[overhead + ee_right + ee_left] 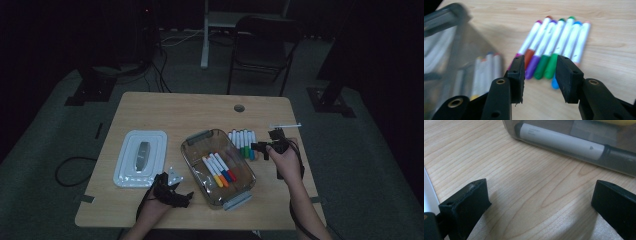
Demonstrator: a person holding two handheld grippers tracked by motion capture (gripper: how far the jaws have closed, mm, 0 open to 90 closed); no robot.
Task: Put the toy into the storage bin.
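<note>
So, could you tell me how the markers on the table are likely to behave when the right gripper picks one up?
The markers look like stiff, round, smooth barrels, so one would probably stay straight but might slip or roll. They lie packed side by side, so the right gripper, jaws open just above them, would likely nudge the neighbours.

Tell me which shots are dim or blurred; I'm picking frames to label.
High view: dim, room dark beyond the table. Left gripper view: bright, wood grain sharp, jaws slightly soft. Right gripper view: the clear container smeared with blur, the row of markers a little soft.
</note>
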